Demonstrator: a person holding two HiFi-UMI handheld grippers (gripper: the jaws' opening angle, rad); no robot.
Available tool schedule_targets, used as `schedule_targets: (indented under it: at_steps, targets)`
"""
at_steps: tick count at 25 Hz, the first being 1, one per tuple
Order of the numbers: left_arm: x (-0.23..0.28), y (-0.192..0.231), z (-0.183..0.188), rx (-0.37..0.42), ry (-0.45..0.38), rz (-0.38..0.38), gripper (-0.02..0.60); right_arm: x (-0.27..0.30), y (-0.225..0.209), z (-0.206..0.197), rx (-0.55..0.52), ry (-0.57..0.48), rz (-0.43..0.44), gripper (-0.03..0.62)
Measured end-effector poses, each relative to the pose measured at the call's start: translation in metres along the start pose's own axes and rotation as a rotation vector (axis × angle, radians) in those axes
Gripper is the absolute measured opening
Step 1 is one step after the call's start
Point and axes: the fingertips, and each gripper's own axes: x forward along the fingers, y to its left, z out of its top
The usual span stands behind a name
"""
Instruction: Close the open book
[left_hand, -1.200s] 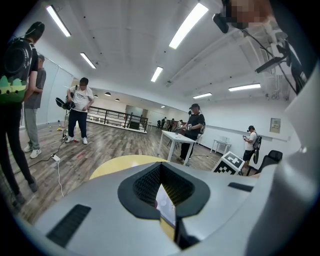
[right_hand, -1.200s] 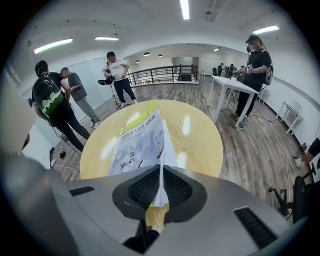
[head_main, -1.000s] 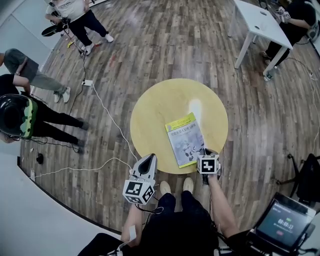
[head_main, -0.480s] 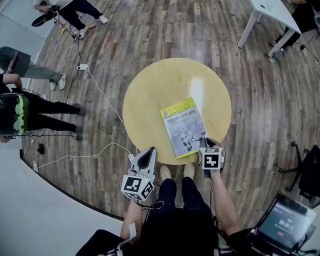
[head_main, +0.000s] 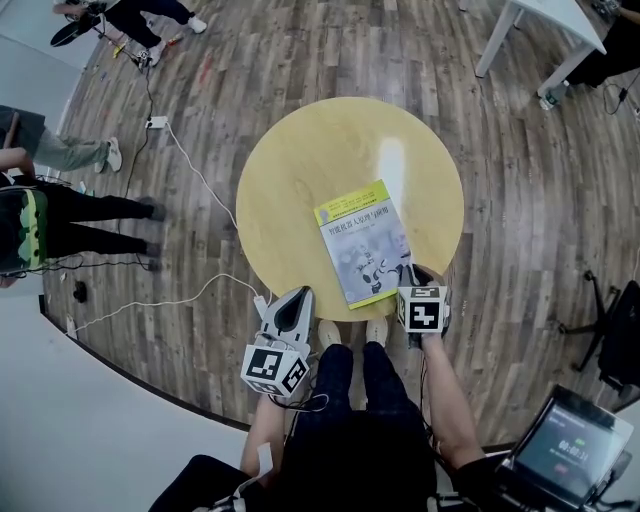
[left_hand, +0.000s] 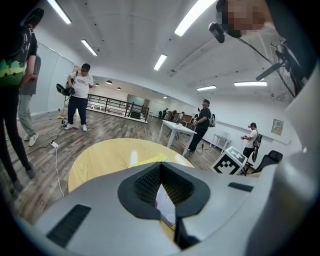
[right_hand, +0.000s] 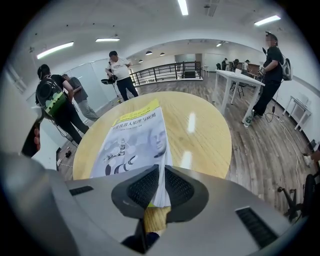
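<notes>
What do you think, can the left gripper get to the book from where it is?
Probably yes. The left gripper hangs at the table's near edge, jaws shut, aimed toward the book, with only bare tabletop between them.

I see book (head_main: 362, 243) on table (head_main: 300, 170), near-right part; left gripper (head_main: 298, 296) at table's near edge, left of book.

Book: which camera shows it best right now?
Head view: the whole closed book lies on the round table. Right gripper view shows its cover close up, its near corner between the right gripper's opening jaws. Left gripper view catches only slivers.
</notes>
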Motion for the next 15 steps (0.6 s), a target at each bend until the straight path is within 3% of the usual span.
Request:
schedule_targets:
  at_steps: [8, 15]
  targets:
    - [-0.005, 0.004, 0.001, 0.001, -0.004, 0.006, -0.002, 0.0, 0.0, -0.001, -0.037, 0.0, -0.025, 0.055]
    - [-0.012, 0.005, 0.004, 0.006, -0.014, 0.008, -0.003, -0.006, -0.008, 0.008, -0.097, -0.02, -0.098, 0.069]
